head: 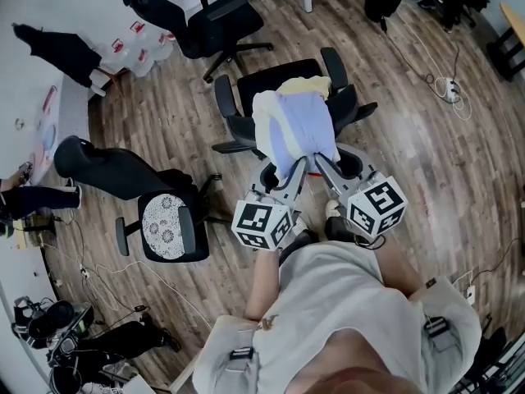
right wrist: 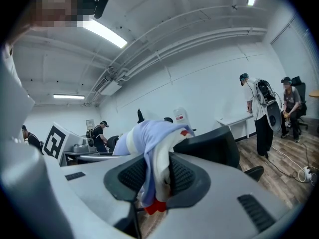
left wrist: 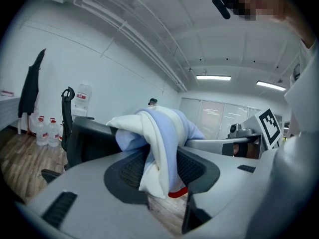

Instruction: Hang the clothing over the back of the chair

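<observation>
A pale blue and cream piece of clothing [head: 291, 125] lies draped over the back of a black office chair [head: 279, 76] just ahead of me. Both grippers reach its lower hanging edge from my side. In the left gripper view the left gripper [left wrist: 159, 179] has the clothing [left wrist: 159, 133] hanging loosely between its parted pads, its end dangling free. The right gripper [right wrist: 157, 180] has its pads against a bunched fold of the clothing [right wrist: 154, 138] with a red tag at the bottom. The chair's dark backrest [right wrist: 214, 143] shows behind the cloth.
A black chair with a lace cushion [head: 168, 224] stands at my left and another black chair [head: 205, 23] farther back. Water bottles [head: 139, 52] line the wall. A power strip and cables [head: 449, 89] lie on the wood floor at the right. People [right wrist: 259, 113] stand by a desk.
</observation>
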A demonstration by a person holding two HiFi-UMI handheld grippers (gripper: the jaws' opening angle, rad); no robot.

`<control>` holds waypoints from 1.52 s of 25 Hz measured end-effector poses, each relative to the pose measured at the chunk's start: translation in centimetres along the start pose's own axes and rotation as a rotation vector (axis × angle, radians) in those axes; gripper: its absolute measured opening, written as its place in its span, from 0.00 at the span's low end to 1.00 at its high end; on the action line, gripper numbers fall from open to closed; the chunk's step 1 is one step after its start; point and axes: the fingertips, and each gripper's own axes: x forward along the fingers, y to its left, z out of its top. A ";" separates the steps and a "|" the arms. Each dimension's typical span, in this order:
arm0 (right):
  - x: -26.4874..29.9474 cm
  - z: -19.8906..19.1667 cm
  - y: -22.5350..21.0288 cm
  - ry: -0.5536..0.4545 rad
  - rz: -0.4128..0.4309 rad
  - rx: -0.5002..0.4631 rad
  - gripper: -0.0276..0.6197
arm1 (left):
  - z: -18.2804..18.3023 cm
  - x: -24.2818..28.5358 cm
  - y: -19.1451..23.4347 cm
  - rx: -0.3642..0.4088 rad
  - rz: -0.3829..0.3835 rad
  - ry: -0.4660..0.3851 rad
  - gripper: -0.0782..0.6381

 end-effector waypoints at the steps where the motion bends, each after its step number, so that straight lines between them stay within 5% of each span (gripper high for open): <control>1: 0.0 0.0 0.0 0.000 -0.002 -0.003 0.22 | 0.0 0.0 0.0 0.002 0.001 0.000 0.35; 15: -1.0 0.4 0.0 -0.003 -0.023 -0.059 0.45 | 0.0 -1.4 0.2 0.000 0.041 -0.018 0.48; 38: -4.3 3.9 1.3 -0.089 -0.045 -0.155 0.42 | 4.1 -6.5 -1.0 0.061 0.100 -0.119 0.49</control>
